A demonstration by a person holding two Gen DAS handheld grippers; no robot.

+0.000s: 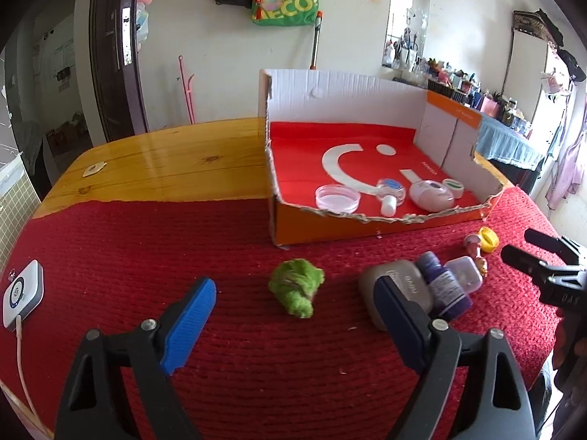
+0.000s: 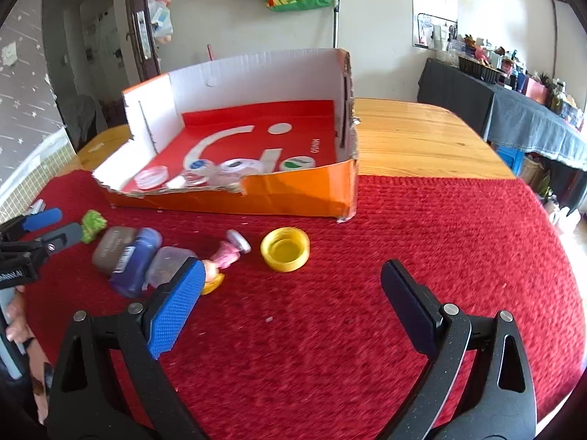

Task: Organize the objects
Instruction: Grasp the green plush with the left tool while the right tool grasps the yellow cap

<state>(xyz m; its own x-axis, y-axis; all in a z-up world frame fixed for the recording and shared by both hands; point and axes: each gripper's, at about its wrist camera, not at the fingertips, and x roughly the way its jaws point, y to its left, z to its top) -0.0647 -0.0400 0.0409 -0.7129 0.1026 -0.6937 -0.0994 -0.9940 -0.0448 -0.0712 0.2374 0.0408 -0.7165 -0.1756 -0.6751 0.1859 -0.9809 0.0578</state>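
Note:
An orange cardboard box [image 1: 385, 229] [image 2: 293, 194] with a red floor holds several small jars and lids. On the red mat lie a green fuzzy toy [image 1: 296, 286] [image 2: 93, 224], a grey case [image 1: 394, 286] [image 2: 112, 247], a purple bottle [image 1: 442, 286] [image 2: 137, 262], a clear lidded tub [image 1: 466, 273] [image 2: 168, 266], a pink figurine [image 2: 229, 253] and a yellow cap [image 1: 488, 238] [image 2: 285, 248]. My left gripper [image 1: 295, 313] is open, empty, just short of the green toy. My right gripper [image 2: 293, 299] is open, empty, near the yellow cap.
The red mat [image 1: 146, 256] covers the near part of a wooden table [image 1: 165, 161]. A white device with a cable [image 1: 22, 293] lies at the mat's left edge. A cloth-covered side table with clutter [image 2: 532, 117] stands to the right.

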